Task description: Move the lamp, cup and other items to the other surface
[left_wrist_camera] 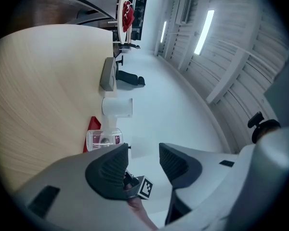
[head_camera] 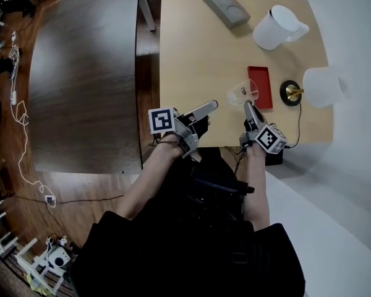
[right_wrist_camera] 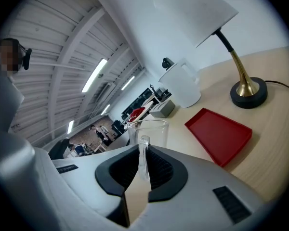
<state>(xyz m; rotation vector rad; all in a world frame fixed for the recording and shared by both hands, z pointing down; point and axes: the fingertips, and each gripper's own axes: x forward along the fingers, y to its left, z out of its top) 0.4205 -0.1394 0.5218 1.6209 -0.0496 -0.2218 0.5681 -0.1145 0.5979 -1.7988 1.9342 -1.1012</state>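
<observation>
My right gripper [head_camera: 247,107] [right_wrist_camera: 143,165] is shut on the thin handle of a clear glass cup [head_camera: 243,93] [right_wrist_camera: 147,128], held just above the light wooden table [head_camera: 198,54] near its front edge. Beside the cup lies a flat red tray [head_camera: 260,86] [right_wrist_camera: 219,133]. Right of that stands the lamp, with its white shade [head_camera: 324,86] [right_wrist_camera: 192,13] and black and brass base [head_camera: 290,93] [right_wrist_camera: 249,91]. My left gripper [head_camera: 202,111] [left_wrist_camera: 143,160] hovers open and empty over the same edge, left of the cup [left_wrist_camera: 103,139].
A white pitcher [head_camera: 278,26] [right_wrist_camera: 183,88] and a grey two-hollow holder [head_camera: 226,6] [left_wrist_camera: 107,74] sit at the far side of the light table. A dark wooden table [head_camera: 86,73] stands to the left across a narrow gap. The lamp's cord [head_camera: 298,125] runs off the front edge.
</observation>
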